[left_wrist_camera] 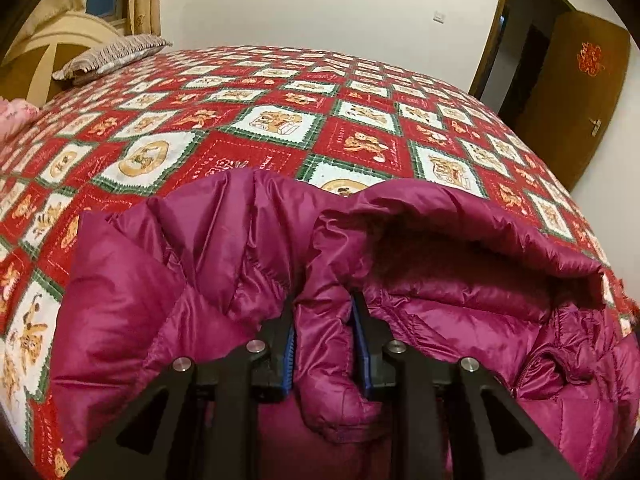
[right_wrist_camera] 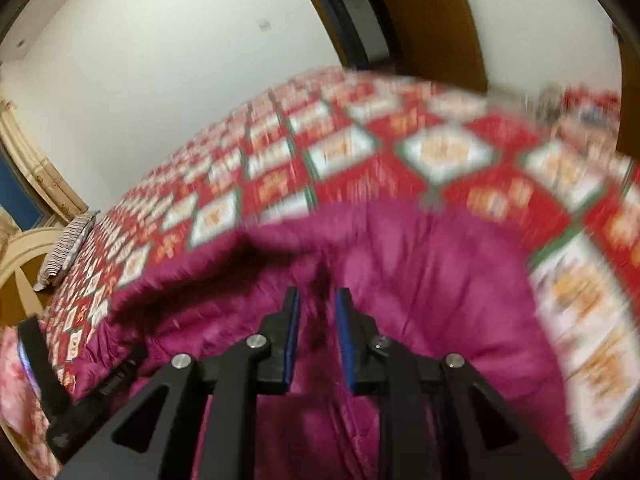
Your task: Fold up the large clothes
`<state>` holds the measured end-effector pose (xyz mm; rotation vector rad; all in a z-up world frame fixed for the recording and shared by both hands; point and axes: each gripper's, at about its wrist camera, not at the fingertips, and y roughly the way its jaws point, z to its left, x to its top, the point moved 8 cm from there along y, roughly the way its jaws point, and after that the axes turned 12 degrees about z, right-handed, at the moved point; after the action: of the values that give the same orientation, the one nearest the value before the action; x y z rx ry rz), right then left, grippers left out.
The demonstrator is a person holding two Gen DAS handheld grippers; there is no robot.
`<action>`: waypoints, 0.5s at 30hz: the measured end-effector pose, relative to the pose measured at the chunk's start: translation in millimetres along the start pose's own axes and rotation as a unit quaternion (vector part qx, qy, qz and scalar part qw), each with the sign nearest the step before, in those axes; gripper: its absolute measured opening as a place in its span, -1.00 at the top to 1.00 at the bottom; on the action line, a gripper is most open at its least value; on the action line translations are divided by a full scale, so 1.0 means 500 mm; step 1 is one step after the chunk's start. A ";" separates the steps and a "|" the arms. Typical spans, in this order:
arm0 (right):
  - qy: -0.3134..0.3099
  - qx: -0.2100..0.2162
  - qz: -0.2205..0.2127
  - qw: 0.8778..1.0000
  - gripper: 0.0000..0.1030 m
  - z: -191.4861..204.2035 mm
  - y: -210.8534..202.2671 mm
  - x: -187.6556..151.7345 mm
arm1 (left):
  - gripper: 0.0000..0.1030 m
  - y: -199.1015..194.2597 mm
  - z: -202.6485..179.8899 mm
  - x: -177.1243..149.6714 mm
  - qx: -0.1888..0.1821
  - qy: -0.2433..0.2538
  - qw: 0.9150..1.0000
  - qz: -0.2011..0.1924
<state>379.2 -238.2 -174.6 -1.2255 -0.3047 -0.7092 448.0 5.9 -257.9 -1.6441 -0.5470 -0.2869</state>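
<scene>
A magenta puffy down jacket [left_wrist_camera: 440, 280] lies on the bed, its hood opening toward the right in the left wrist view. My left gripper [left_wrist_camera: 324, 304] is shut on a fold of the jacket between its blue pads. In the blurred right wrist view the same jacket [right_wrist_camera: 420, 280] fills the lower middle. My right gripper [right_wrist_camera: 316, 300] is closed on a dark fold of the jacket fabric. The other gripper's black body [right_wrist_camera: 60, 408] shows at the lower left of the right wrist view.
The bed carries a red, white and green patchwork cover [left_wrist_camera: 248, 120]. A striped pillow [left_wrist_camera: 116, 54] lies by the cream headboard [left_wrist_camera: 60, 40]. A pink cloth [left_wrist_camera: 14, 114] sits at the left edge. A brown door [left_wrist_camera: 568, 92] stands open at the right.
</scene>
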 end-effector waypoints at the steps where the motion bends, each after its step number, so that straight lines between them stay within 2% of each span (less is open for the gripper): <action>1: -0.007 -0.005 -0.005 1.000 0.55 0.010 -0.007 0.015 | 0.51 0.000 0.000 -0.001 0.003 0.002 1.000 0.000; 3: -0.010 -0.003 -0.003 1.000 0.55 0.040 0.003 0.062 | 0.51 0.001 0.001 0.000 0.002 0.002 1.000 0.000; 5: -0.012 0.001 0.021 1.000 0.55 0.060 0.044 0.088 | 0.50 0.000 0.002 -0.001 0.000 0.001 1.000 0.000; 7: -0.024 -0.017 0.041 0.999 0.55 0.070 0.091 0.095 | 0.50 0.001 0.002 -0.001 -0.001 0.001 1.000 0.001; 11: -0.064 -0.020 0.131 0.989 0.55 0.066 0.191 0.017 | 0.41 -0.002 -0.001 -0.001 -0.013 0.006 1.000 0.006; 15: -0.088 -0.007 0.107 0.990 0.56 0.051 0.182 -0.020 | 0.40 -0.027 0.008 -0.005 -0.058 0.015 0.998 0.033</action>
<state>434.2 -196.3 -240.2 -1.3145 -0.3088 -0.4196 438.5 10.3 -248.4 -1.7627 -0.4603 -0.2992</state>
